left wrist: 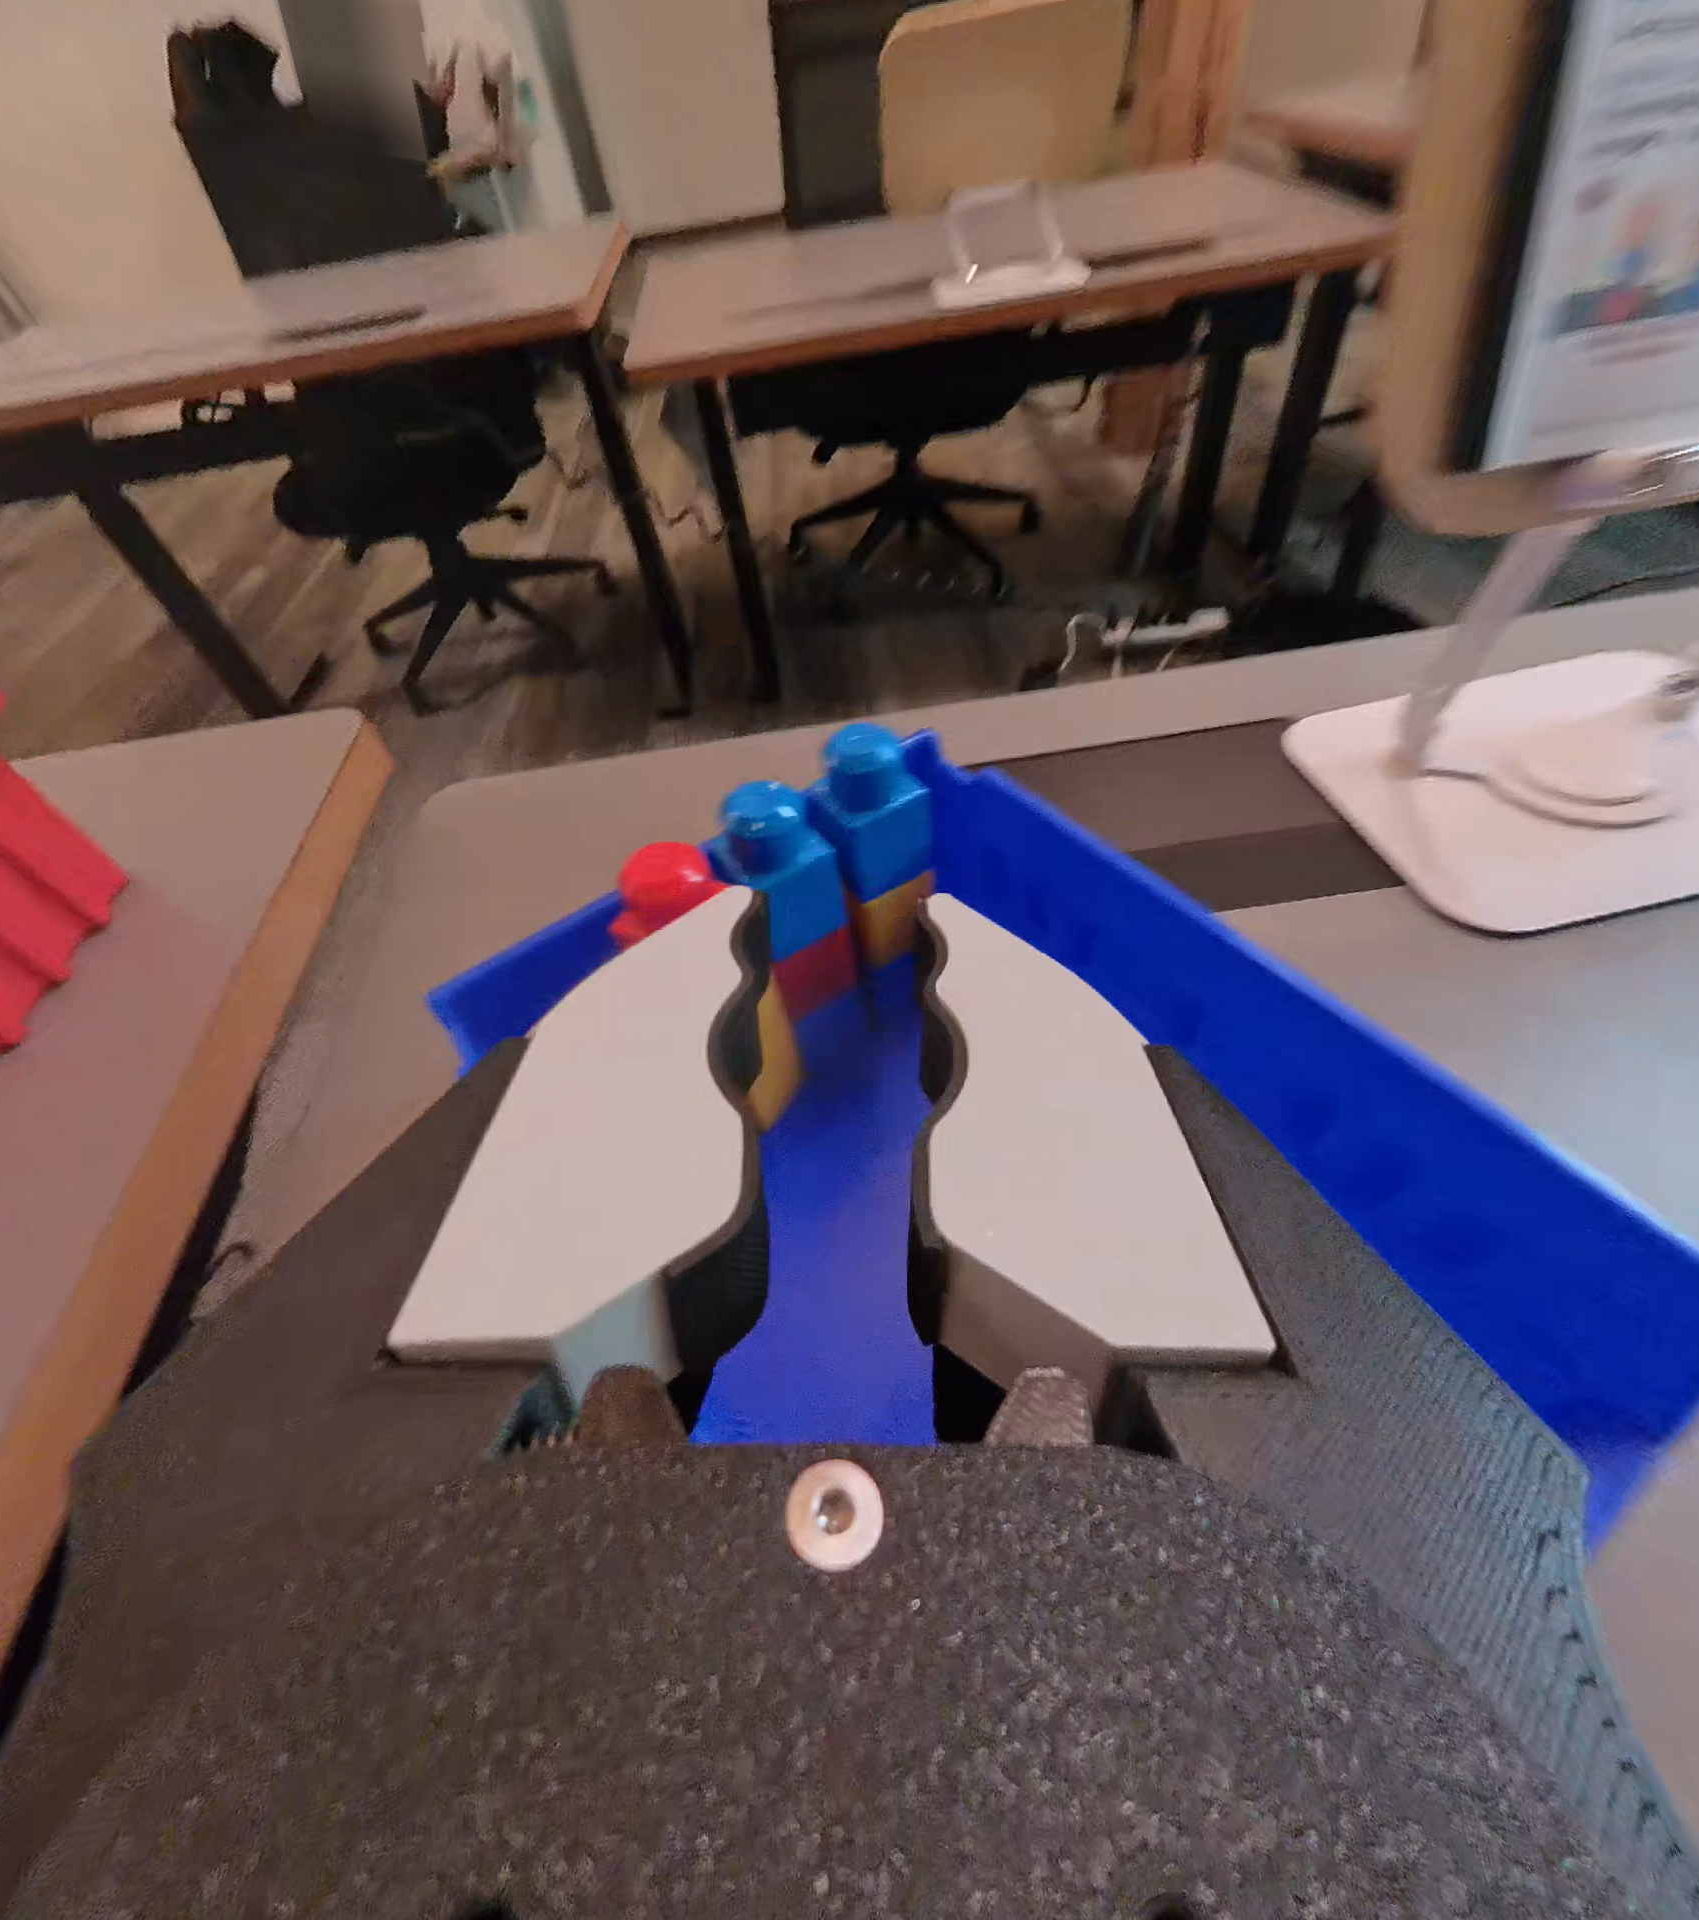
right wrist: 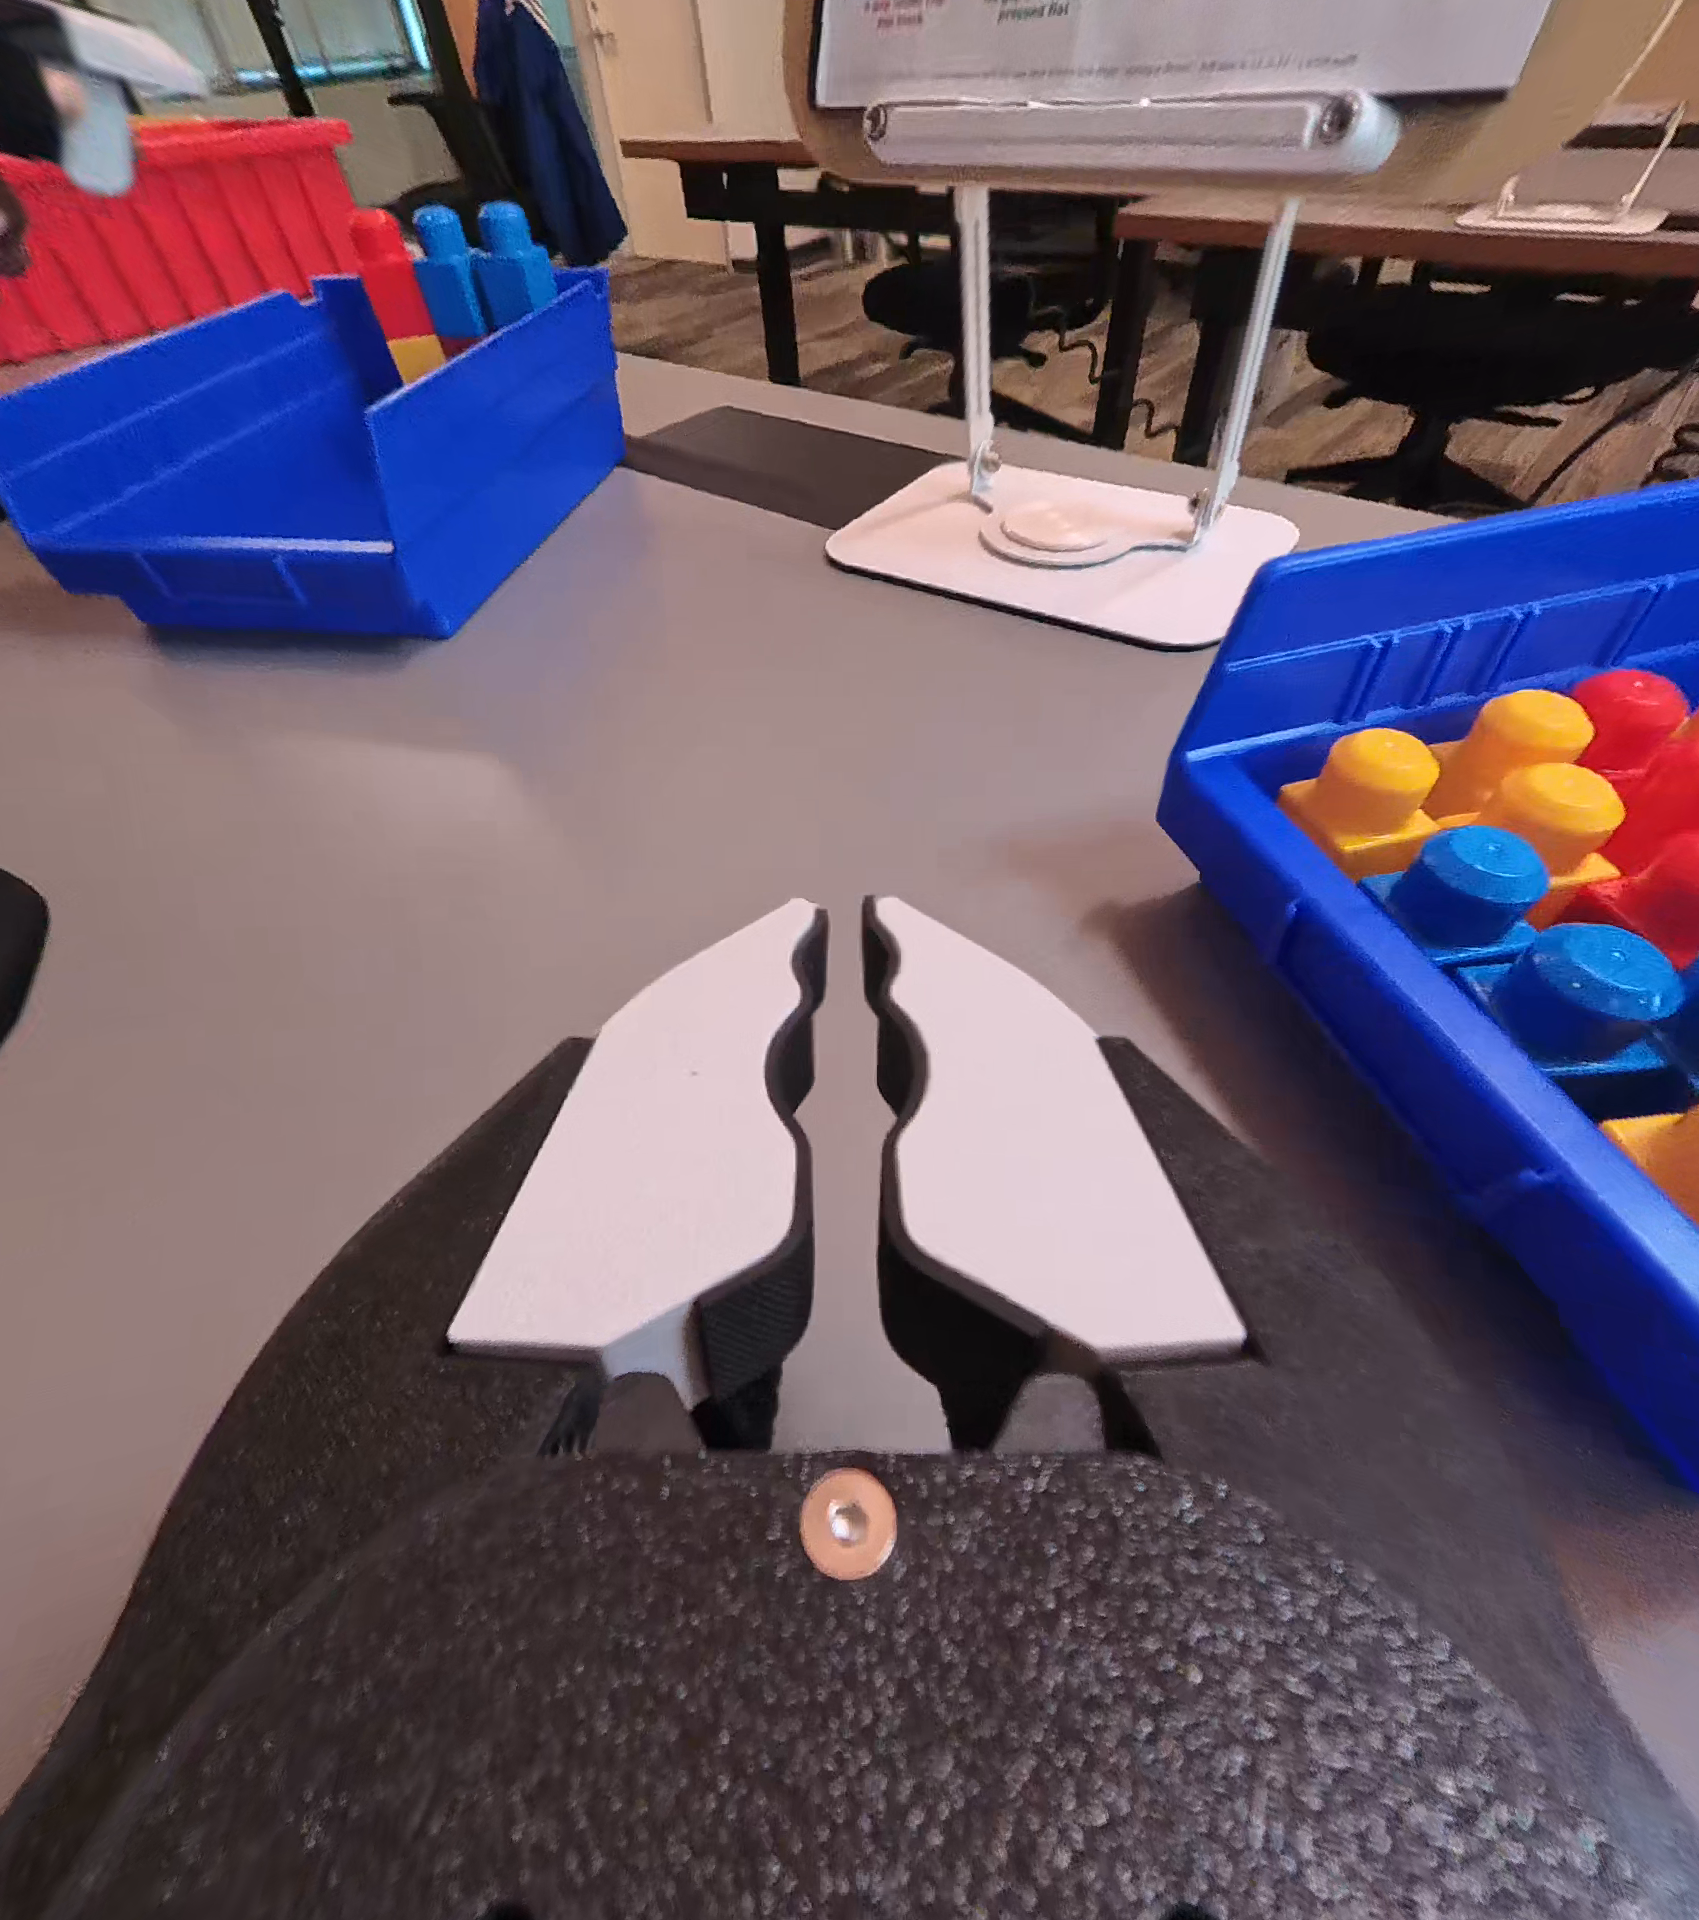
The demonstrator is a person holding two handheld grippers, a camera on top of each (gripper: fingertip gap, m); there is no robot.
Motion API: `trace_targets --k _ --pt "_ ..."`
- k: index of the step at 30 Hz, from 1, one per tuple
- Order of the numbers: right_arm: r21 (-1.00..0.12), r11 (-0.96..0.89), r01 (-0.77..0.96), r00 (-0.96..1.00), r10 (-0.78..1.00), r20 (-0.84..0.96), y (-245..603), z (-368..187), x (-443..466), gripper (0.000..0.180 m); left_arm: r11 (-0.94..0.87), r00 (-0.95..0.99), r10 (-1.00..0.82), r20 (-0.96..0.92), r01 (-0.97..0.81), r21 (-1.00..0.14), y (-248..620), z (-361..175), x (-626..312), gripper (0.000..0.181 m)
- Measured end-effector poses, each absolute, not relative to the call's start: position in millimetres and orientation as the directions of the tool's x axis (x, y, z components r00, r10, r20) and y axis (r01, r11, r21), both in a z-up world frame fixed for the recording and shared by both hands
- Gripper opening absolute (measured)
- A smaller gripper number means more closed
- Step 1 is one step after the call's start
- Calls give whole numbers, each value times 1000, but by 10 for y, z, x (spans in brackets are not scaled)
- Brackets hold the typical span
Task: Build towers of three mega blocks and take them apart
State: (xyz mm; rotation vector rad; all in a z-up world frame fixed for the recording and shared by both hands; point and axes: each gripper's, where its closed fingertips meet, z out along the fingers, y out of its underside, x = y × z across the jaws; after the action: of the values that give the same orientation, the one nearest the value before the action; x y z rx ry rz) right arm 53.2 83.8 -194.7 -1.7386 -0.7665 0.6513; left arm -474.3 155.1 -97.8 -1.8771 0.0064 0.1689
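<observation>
Blue-topped tower stands just beyond the left gripper's parted jaws.

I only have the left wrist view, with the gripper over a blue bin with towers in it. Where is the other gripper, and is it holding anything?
Observer: The right gripper is over bare grey table, almost closed, with nothing between its fingers.
Operator: Any loose blocks around?
Observer: Yes. A second blue bin at that gripper's right holds loose yellow, red and blue blocks.
Operator: How many towers are in my bin?
Observer: From the right wrist view, three show above the wall of your bin: one red-topped tower and two blue-topped towers.
</observation>
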Motion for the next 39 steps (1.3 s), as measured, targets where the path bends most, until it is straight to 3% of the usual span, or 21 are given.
trace_targets --k 11,17,22,26,30,35,38,39 --pt "-966 -169 194 573 819 -29 738 -1978 397 0 -653 982 -34 -185 -162 -740 2233 -1873 -5436 53" --pt "-963 -131 237 545 838 20 684 -2015 386 0 -717 941 -88 -328 -288 -635 2246 -1907 -5408 39" --pt "-967 -98 234 514 857 37 630 -1966 346 1 -594 901 -137 -412 -407 -694 1985 -1378 -5058 36" --pt "-970 -44 239 438 896 67 524 -1857 173 7 -368 838 -348 -420 -534 -761 1479 -871 -4002 36" --pt "-955 23 297 313 942 120 370 -1701 -185 41 -168 683 -638 -356 -574 -801 805 -678 -2681 36" --pt "-941 96 325 130 981 145 36 -1631 -722 63 -7 423 -867 -263 -538 -843 19 -777 -1353 36" --pt "-948 111 298 55 990 133 -149 -1671 -907 62 18 342 -916 -212 -491 -871 -210 -908 -892 36" --pt "-950 119 287 38 990 136 -195 -1687 -917 45 16 322 -929 -185 -463 -886 -261 -940 -790 36"
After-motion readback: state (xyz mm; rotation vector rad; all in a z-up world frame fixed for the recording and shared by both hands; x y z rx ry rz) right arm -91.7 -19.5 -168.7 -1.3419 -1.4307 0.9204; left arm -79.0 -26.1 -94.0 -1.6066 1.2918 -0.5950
